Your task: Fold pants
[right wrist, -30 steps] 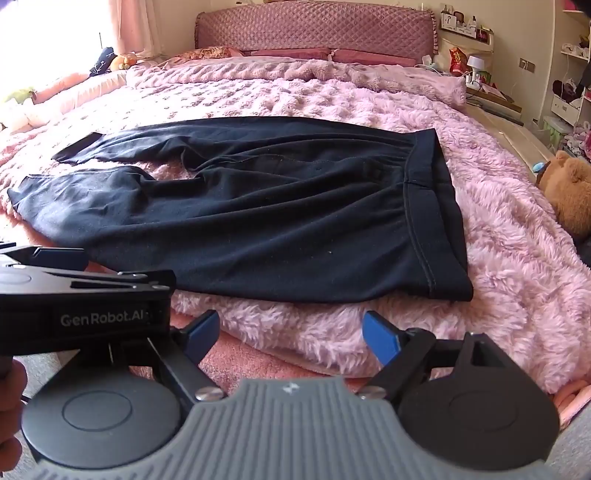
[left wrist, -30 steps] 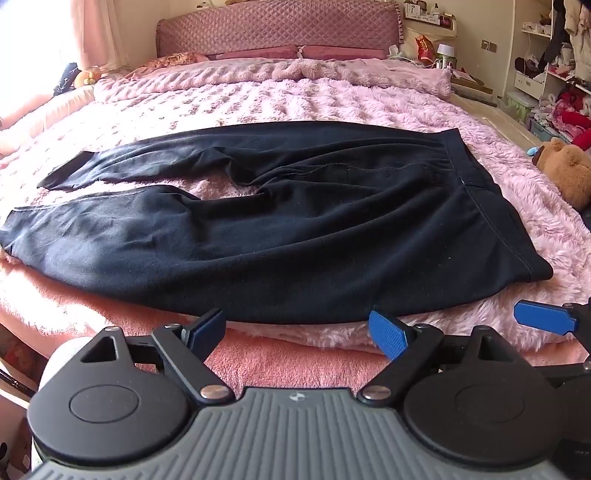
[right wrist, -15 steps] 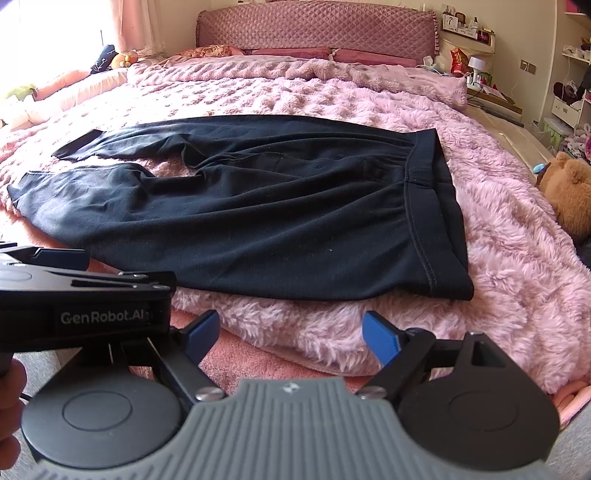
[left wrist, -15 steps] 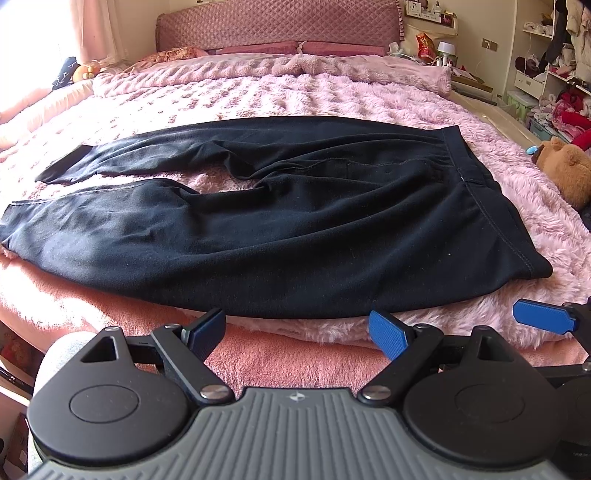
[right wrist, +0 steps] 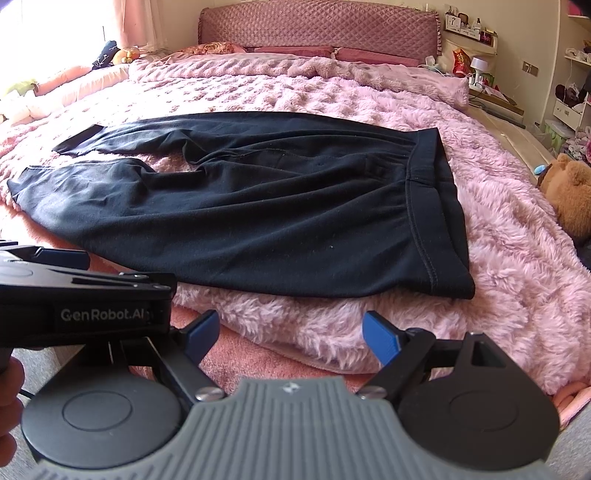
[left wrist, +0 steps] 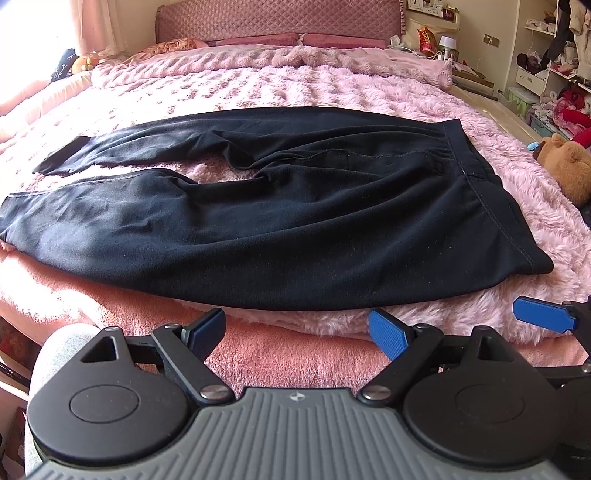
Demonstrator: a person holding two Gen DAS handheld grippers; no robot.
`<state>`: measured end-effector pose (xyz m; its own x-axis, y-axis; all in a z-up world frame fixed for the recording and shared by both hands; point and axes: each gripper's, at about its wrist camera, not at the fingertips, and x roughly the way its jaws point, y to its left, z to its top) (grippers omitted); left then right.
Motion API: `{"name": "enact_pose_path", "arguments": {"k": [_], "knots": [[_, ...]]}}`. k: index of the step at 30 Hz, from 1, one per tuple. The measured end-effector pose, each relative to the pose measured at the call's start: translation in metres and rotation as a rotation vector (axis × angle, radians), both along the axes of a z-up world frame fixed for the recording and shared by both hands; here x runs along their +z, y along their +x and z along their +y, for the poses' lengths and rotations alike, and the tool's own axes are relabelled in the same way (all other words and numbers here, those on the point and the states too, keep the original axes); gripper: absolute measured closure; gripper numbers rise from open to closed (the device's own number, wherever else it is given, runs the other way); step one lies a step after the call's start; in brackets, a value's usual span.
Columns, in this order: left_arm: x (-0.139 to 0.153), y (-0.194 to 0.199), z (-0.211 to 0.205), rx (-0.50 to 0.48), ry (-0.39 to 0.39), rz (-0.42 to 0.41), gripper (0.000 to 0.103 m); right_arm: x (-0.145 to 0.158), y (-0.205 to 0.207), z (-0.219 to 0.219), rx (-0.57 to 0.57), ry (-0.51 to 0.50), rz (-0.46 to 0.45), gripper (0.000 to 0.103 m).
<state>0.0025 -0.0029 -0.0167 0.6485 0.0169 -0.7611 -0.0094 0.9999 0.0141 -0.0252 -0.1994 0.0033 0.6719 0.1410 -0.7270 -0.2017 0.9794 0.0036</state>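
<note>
Both views sit a touch closer to the bed than a second ago; the pants fill more of each frame, and nothing on the bed has shifted. Nearest to me, my left hand-held gripper [left wrist: 297, 328] hangs over the bed's near edge with its blue pads wide apart, nothing between them. My right hand-held gripper [right wrist: 290, 332] is the same, jaws spread and empty. In the left view one blue pad of the right unit pokes in at the right edge, so the two tools sit side by side, close together. In the right view the left unit's black body [right wrist: 85, 302] shows at the left with a hand [right wrist: 9, 402] gripping it.

Just past the fingertips is the coral edge of the bed, then the fluffy pink blanket [left wrist: 480, 317]. The black pants [left wrist: 295, 221] lie flat on that blanket straight ahead of both grippers, apart from them, with a strip of blanket between the pads and the near hem line. The waistband [right wrist: 432, 199] is to the right, its near corner ahead and slightly right of my right gripper. The two legs run off to the left: the near leg [left wrist: 92, 218] reaches the left side of the bed, the far leg [left wrist: 122, 147] angles away behind it, with a wedge of pink showing between them.

Further right, a brown teddy bear [right wrist: 569, 195] sits at the bed's side. At the back, the quilted headboard [right wrist: 321, 29] and pillows.
</note>
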Motion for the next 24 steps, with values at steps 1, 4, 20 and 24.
{"name": "enact_pose_path", "arguments": {"k": [1,4,20,24], "knots": [[-0.0005,0.0002,0.0009,0.001,-0.007,0.005,0.001,0.0000,-0.0001,0.0000,0.001,-0.001,-0.001,0.022],[-0.0016,0.0008,0.0028,0.004,-0.022,0.017,0.001,-0.0007,0.0000,-0.0003,0.002,-0.001,0.000,0.022],[-0.0036,0.0025,0.0046,0.005,-0.040,0.036,0.001,-0.0016,0.0007,-0.0003,0.003,-0.004,0.004,0.022],[-0.0050,0.0029,0.0037,0.005,-0.035,0.036,0.001,-0.0027,0.0006,-0.0005,0.005,-0.006,0.007,0.022]]}}
